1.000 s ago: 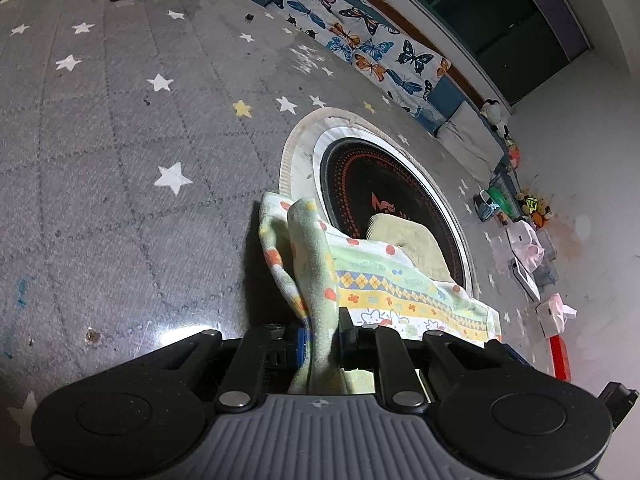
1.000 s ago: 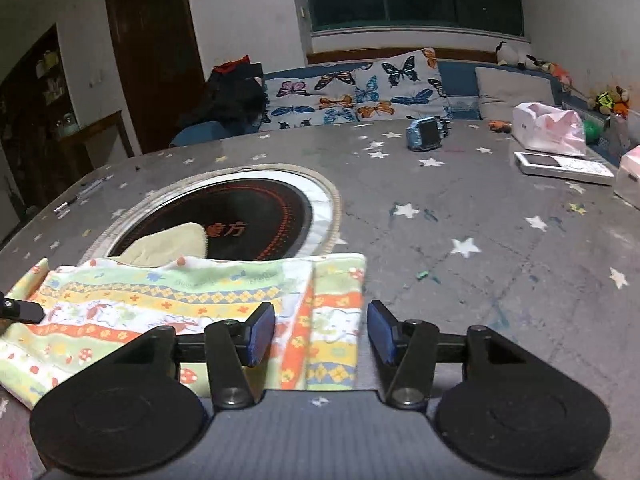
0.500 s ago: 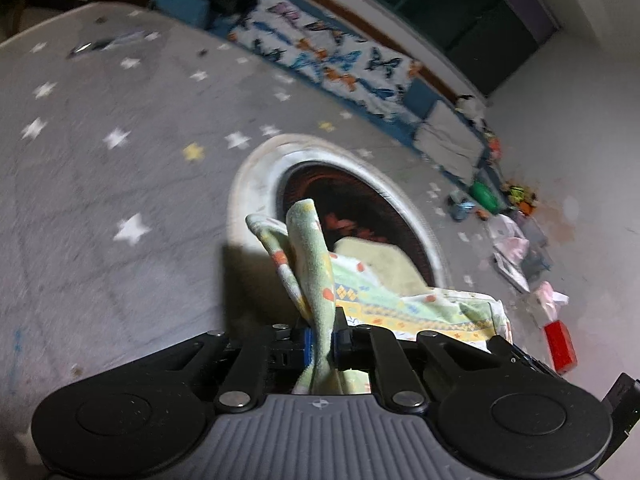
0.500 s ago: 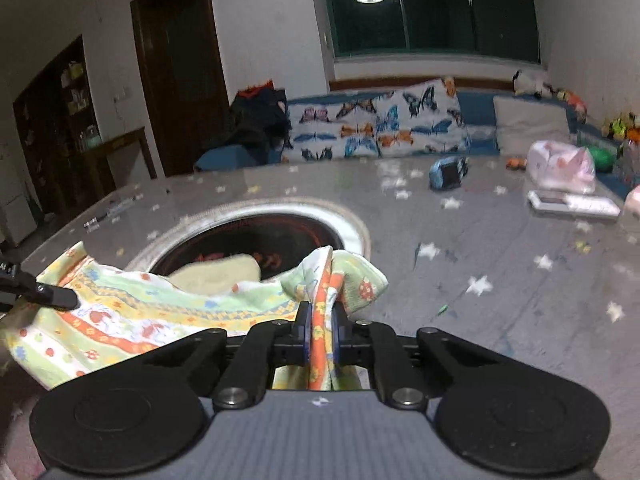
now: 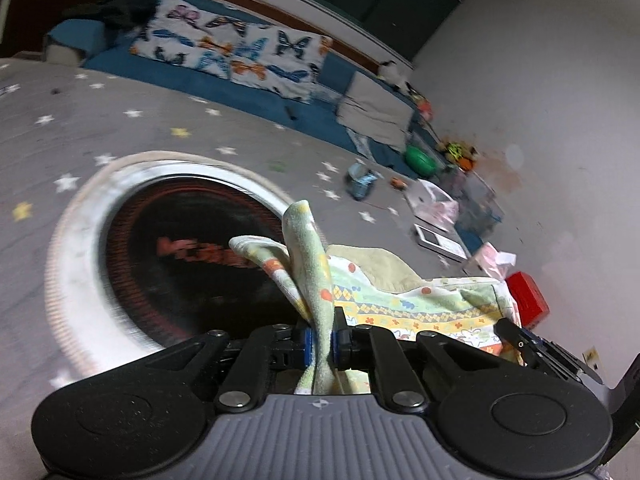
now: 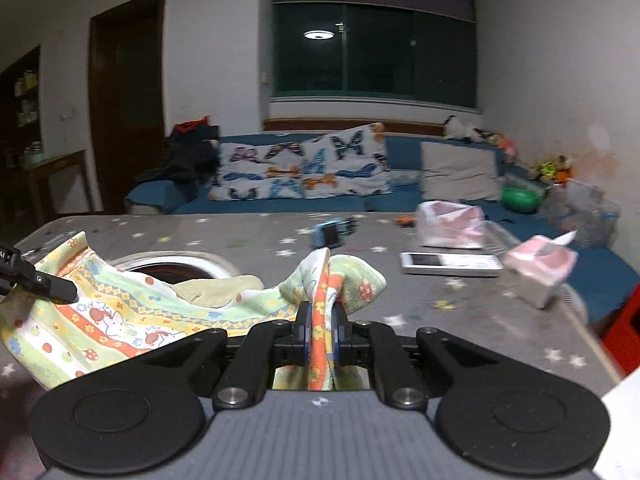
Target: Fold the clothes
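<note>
Since a second ago, both grippers have risen from the table and carried the cloth [image 6: 132, 312] up with them; the right gripper [image 6: 320, 336], which then sat spread over the cloth's flat edge, is now pressed together on a bunched corner of it. The left gripper [image 5: 320, 344] is likewise pinching a corner, and a fold of pale green fabric stands up between its blue pads [image 5: 307, 346]. The cloth, printed with yellow, orange and green bands and small cartoon figures, hangs stretched between the two grippers above the grey, star-patterned table [image 6: 460, 320]. It sags in the middle, partly over a round black cooktop [image 5: 180, 248] with a white rim set into the table. A plain cream piece of fabric [image 5: 384, 268] shows behind the printed cloth. Farther back on the table lie a white phone [image 6: 450, 264], a pink tissue pack [image 6: 536, 268] and a small blue toy [image 6: 330, 234]. A blue sofa with butterfly pillows [image 6: 304, 172] stands beyond, under a dark window.
</note>
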A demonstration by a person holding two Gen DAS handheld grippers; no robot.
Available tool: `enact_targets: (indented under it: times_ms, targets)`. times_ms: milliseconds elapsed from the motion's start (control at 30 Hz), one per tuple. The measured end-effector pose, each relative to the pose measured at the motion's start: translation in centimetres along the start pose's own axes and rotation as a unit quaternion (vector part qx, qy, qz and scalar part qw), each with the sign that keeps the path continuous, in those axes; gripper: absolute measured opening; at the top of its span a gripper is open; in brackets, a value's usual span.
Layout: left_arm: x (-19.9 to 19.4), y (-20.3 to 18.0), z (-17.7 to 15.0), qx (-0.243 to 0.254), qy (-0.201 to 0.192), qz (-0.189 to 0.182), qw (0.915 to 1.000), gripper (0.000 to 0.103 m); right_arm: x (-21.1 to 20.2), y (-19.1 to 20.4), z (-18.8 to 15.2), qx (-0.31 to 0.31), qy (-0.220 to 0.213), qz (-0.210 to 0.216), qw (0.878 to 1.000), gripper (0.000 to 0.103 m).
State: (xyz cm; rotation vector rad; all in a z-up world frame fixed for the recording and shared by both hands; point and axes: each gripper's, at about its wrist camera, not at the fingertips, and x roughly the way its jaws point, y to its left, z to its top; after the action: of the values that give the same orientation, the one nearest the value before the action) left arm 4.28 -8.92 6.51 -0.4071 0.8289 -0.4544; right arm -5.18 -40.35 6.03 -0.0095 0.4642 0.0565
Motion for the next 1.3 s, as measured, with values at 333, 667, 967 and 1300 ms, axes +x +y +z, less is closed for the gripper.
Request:
enact_targets:
  times_ms: [333, 667, 967, 1300]
  targets:
    - [5.5, -5.4, 0.7, 0.041, 0.025, -0.008, 0.9988, 0.010, 0.1, -5.0, 0.1, 0.008, 0.004, -0.053, 0.999, 0.008]
    - [9.0, -7.0, 0.9, 0.056, 0.049, -0.006, 0.9972, 0.010, 1.8, -8.0, -0.9, 0.022, 0.021, -0.071, 0.997, 0.008]
    - [11.0, -6.3, -0.2, 0.055, 0.077, 0.007, 0.9955, 0.010, 3.4, -9.3, -2.7, 0.035, 0.054, -0.087, 0.994, 0.009]
    - [12.0, -5.2, -1.0, 0.062, 0.095, 0.034, 0.9929, 0.018, 4.4, -10.5, -3.4, 0.042, 0.071, -0.100, 0.992, 0.015]
